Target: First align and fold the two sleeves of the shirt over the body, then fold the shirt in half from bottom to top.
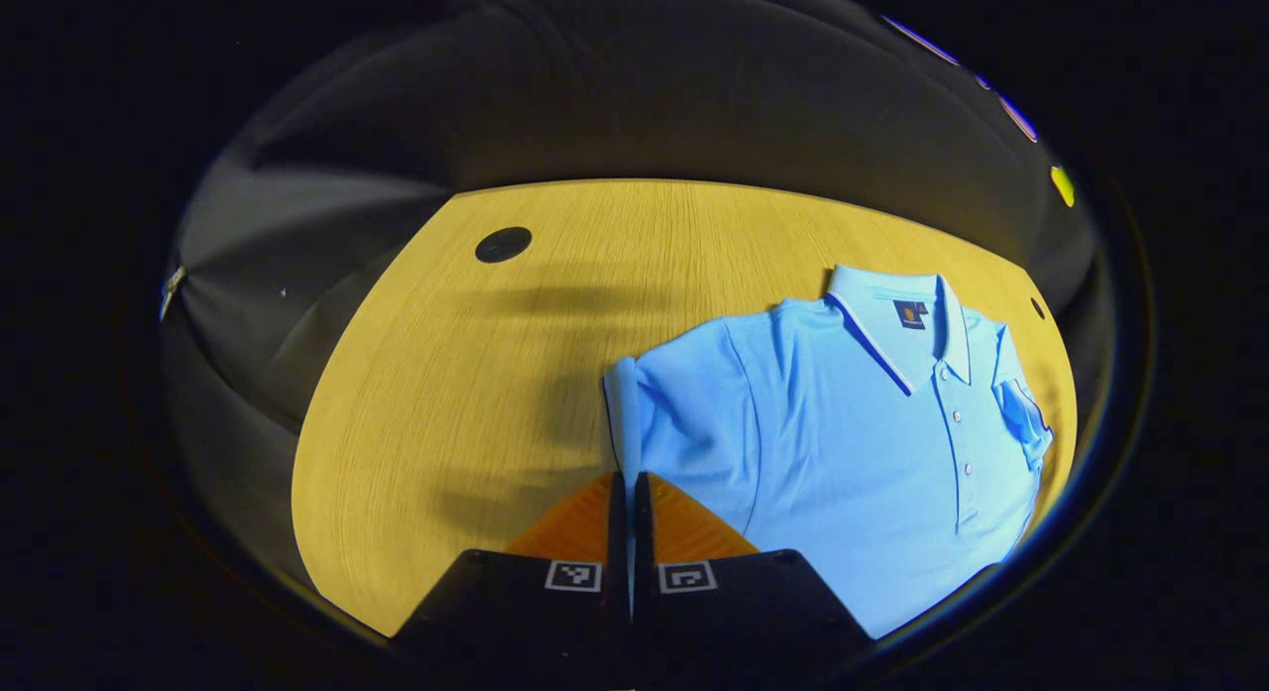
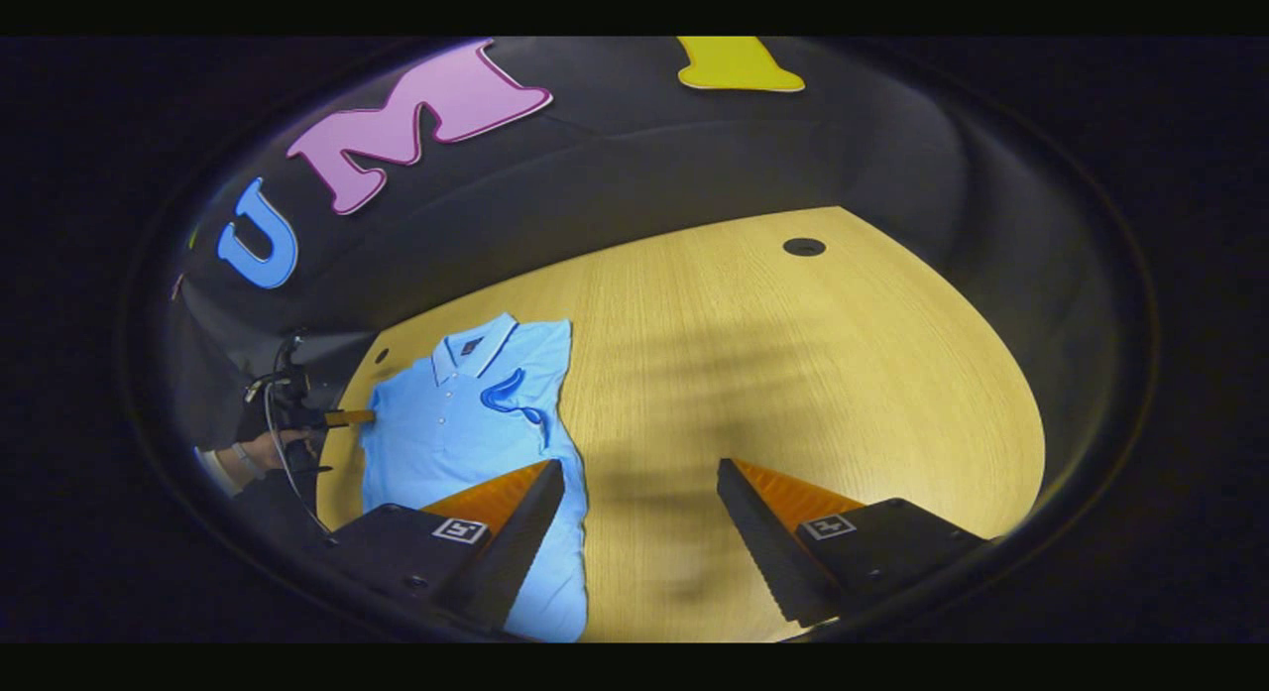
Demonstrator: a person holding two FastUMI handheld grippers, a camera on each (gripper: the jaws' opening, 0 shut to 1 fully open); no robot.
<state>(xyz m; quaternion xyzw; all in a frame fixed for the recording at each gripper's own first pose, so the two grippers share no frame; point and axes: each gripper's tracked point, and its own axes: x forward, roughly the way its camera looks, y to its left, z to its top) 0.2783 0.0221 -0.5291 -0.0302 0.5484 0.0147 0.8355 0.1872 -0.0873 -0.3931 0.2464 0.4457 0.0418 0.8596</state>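
Observation:
A light blue polo shirt [image 1: 853, 443] lies face up on the yellow wooden table [image 1: 476, 394], collar toward the far edge. In the left gripper view my left gripper [image 1: 631, 478] is shut on the hem of the shirt's near sleeve [image 1: 623, 403], and the cloth runs down between the fingers. The right gripper view shows the shirt [image 2: 446, 443] at the left with its other sleeve [image 2: 511, 394] folded over the body. My right gripper [image 2: 641, 470] is open above bare table beside the shirt's edge, nothing between its fingers. Farther off, the left gripper [image 2: 349, 416] meets the shirt's far side, held by a hand [image 2: 243, 458].
A black round grommet [image 1: 503, 244] sits in the table near the far corner, also seen as the grommet [image 2: 803, 246] in the right gripper view. A smaller hole [image 1: 1037, 307] lies beyond the collar. Black cloth wall surrounds the table edges.

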